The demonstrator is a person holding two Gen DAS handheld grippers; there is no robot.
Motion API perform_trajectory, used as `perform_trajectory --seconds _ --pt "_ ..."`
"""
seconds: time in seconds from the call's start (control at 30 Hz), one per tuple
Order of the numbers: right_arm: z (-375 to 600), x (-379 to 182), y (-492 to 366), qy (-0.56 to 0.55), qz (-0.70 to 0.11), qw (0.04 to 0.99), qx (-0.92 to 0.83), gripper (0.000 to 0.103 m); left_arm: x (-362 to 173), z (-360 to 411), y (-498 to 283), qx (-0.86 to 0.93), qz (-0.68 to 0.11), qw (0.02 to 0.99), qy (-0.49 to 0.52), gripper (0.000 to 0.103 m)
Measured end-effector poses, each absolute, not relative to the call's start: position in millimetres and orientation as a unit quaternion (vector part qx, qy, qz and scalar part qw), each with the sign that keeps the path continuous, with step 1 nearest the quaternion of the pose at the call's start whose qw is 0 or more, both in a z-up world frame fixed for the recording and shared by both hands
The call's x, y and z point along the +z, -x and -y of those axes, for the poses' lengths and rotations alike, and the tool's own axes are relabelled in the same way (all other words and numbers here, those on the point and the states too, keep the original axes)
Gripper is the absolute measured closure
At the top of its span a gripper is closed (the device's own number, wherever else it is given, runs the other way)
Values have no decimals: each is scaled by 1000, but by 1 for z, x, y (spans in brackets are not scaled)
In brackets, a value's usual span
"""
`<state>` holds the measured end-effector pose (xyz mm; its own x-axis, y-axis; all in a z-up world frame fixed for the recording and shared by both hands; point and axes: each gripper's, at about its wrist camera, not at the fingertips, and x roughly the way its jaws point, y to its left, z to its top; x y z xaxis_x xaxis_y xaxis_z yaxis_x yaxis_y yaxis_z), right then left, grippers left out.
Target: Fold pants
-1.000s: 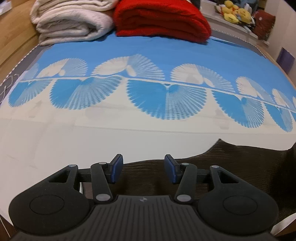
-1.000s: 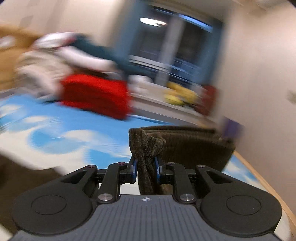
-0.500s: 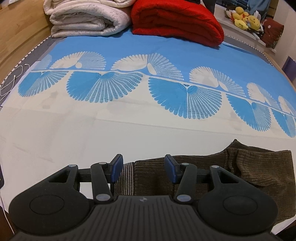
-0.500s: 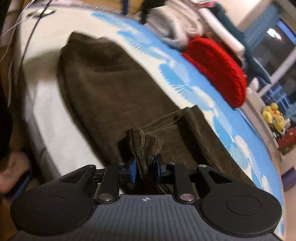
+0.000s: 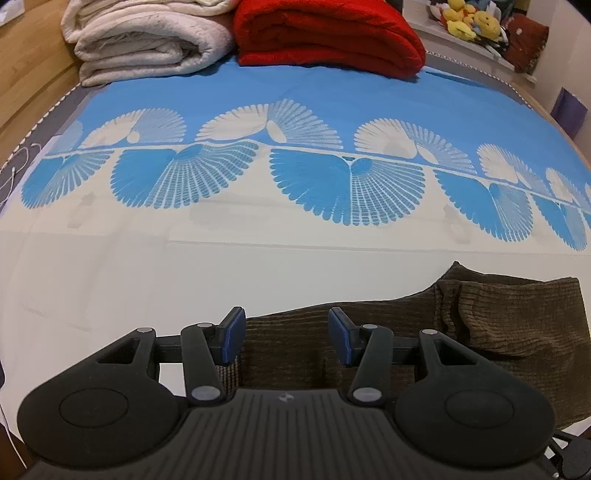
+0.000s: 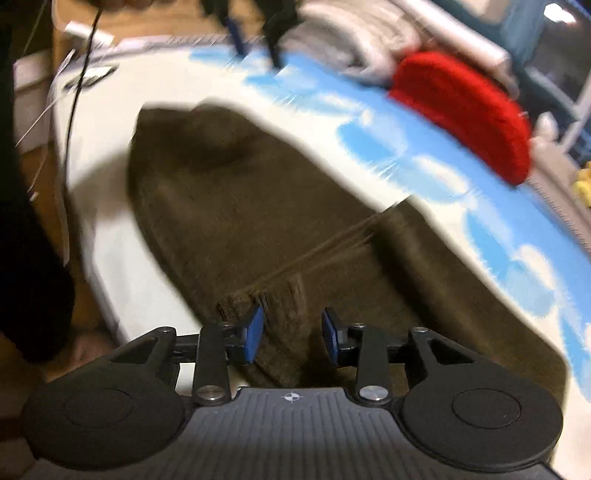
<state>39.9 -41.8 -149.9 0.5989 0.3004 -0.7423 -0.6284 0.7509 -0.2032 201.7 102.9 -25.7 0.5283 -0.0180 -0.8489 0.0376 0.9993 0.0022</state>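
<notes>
Brown corduroy pants [image 5: 498, 317] lie on the bed, with one end folded over onto the rest at the right of the left wrist view. My left gripper [image 5: 286, 338] is open and empty, hovering over the pants' left end. In the blurred right wrist view the pants [image 6: 240, 206] stretch away across the white sheet, with a folded-over layer near the fingers. My right gripper [image 6: 291, 334] is open just above that folded edge and holds nothing.
The bed sheet [image 5: 295, 110] is blue with white fan patterns at the back and white at the front. A folded cream blanket [image 5: 147, 40] and a folded red blanket [image 5: 328, 33] lie at the head. Plush toys [image 5: 469, 18] sit on a shelf. Cables [image 6: 74, 92] hang at the bed's edge.
My right gripper has opened and let go of the bunched pants end, which now lies folded over the pants. My left gripper has shifted slightly and stays open.
</notes>
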Motion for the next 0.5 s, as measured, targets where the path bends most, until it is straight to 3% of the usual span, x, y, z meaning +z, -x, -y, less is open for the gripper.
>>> perform_trajectory --seconds 0.07,0.2,0.37,0.43,0.5 --pt "42 -147 -41 243 -349 860 283 86 -26 -100 -203 -17 -484 875 -13 48" --pt "43 -114 -20 256 -276 880 291 86 -27 -94 -206 -22 -481 876 -24 48" --pt "40 -162 0 370 -303 808 343 84 -29 -86 -211 -28 -485 874 -19 48" --pt "49 -144 -14 306 -322 823 353 84 -28 -81 -211 -37 -484 874 -21 48" --pt "70 -116 -37 201 -326 845 373 76 -28 -75 -211 -44 -482 875 -29 48"
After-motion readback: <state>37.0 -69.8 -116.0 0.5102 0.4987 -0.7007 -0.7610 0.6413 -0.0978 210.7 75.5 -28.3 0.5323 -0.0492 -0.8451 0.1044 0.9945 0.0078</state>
